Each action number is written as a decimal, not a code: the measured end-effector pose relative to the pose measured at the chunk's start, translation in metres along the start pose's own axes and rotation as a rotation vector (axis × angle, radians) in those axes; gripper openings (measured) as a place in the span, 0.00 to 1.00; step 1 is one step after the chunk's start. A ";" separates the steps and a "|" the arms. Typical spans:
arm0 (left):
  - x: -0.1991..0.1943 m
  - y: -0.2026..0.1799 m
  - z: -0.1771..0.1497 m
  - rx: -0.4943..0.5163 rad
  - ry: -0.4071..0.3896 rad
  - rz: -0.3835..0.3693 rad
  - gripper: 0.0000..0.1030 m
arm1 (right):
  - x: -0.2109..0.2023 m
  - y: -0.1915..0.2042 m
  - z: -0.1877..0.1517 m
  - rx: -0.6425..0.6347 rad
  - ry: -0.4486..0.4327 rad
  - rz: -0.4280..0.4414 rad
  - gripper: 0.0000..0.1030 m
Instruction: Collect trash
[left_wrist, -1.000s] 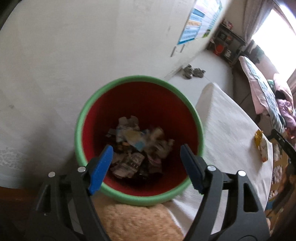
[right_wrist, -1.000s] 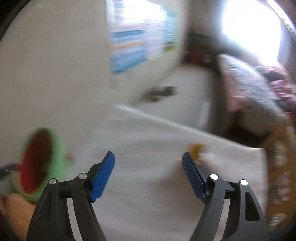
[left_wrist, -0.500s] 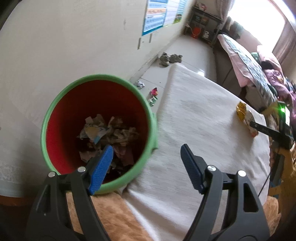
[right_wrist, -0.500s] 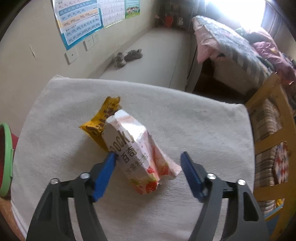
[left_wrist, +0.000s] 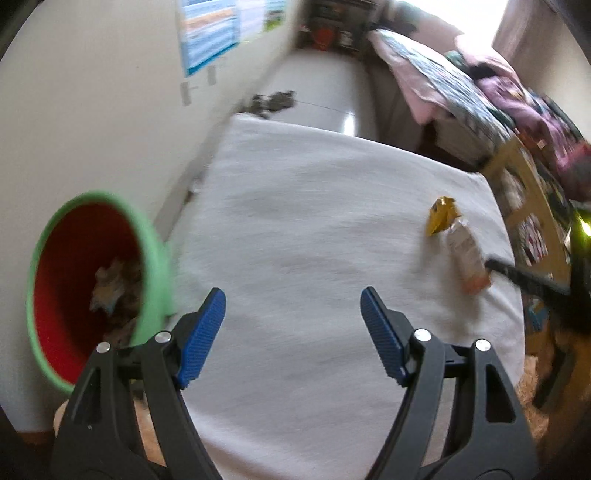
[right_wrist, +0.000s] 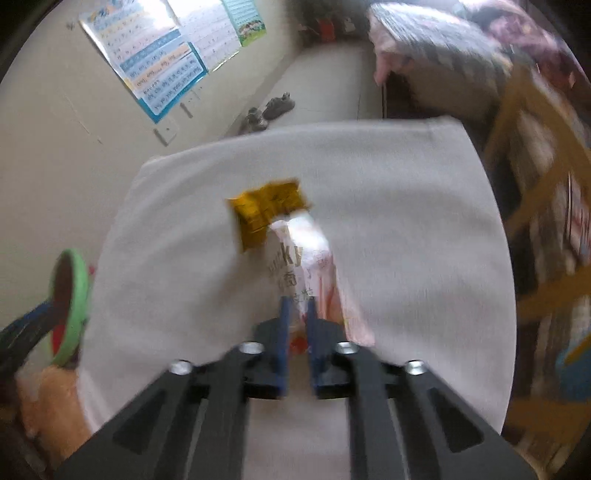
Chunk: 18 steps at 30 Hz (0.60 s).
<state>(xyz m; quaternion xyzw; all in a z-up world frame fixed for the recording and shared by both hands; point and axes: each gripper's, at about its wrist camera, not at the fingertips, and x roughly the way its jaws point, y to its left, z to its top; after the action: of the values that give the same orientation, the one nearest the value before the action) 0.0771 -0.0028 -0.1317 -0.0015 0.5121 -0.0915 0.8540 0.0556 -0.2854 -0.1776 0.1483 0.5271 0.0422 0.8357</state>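
Closed to a narrow gap, the jaws of the right gripper (right_wrist: 296, 308) are pinched on the near end of a white and pink snack packet (right_wrist: 306, 266), while those of the left gripper (left_wrist: 293, 325) are spread wide with nothing between them. The pick-up step is judged to be in hand: the packet is gripped but appears not yet lifted off the white cloth (right_wrist: 406, 236) covering the table.

Next, a lift is called for, then a carry across to the green-rimmed bin (left_wrist: 92, 288) beside the cloth's left edge, where paper scraps are already seen, and a release over its mouth.

The packet runs forward from the jaws toward the middle of the cloth, its far end lying against a yellow wrapper (right_wrist: 267, 212). From the left wrist view both pieces are seen near the cloth's right edge. Whether the wrapper would be dragged along cannot be told.
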 end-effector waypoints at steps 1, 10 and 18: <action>0.005 -0.017 0.005 0.039 -0.002 -0.010 0.70 | -0.008 -0.005 -0.015 0.016 -0.001 0.008 0.06; 0.056 -0.122 0.045 0.209 0.036 -0.073 0.71 | -0.038 -0.031 -0.057 0.106 -0.107 0.018 0.38; 0.100 -0.171 0.083 0.196 0.112 -0.090 0.70 | -0.035 -0.053 -0.055 0.161 -0.162 0.066 0.40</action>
<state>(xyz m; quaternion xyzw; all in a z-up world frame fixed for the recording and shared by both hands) 0.1687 -0.1943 -0.1631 0.0641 0.5472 -0.1793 0.8151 -0.0140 -0.3324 -0.1846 0.2353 0.4541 0.0152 0.8592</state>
